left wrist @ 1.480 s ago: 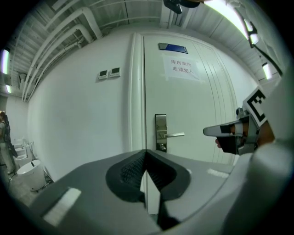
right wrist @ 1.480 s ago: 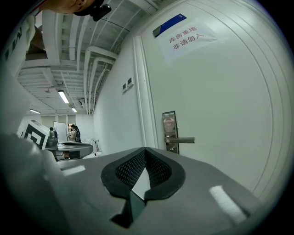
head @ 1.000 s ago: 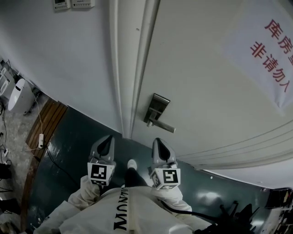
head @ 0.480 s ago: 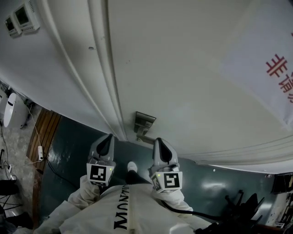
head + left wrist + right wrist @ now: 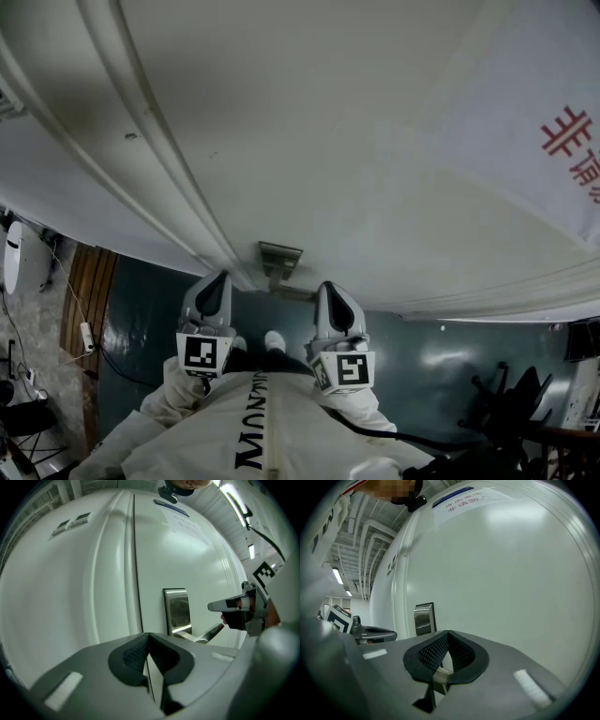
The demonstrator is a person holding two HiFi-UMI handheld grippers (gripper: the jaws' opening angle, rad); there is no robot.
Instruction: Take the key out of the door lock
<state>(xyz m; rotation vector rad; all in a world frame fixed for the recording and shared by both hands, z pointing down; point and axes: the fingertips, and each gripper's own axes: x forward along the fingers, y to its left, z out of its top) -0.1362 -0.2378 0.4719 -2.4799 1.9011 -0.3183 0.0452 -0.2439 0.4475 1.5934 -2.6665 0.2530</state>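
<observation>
Left tongs [image 5: 149, 639] and right tongs [image 5: 447, 637] are both closed tip to tip, and neither holds a key. The lock plate [image 5: 177, 610] stands upright on the door [image 5: 328, 141], ahead and between them. It lies forward-right of the left tongs and forward-left of the right tongs. Its lever [image 5: 206, 633] runs level toward the right tongs. The key itself cannot be made out; it is presumably at the plate. One second ago the plate lay well ahead of both tongs. It now sits just beyond their tips.
</observation>
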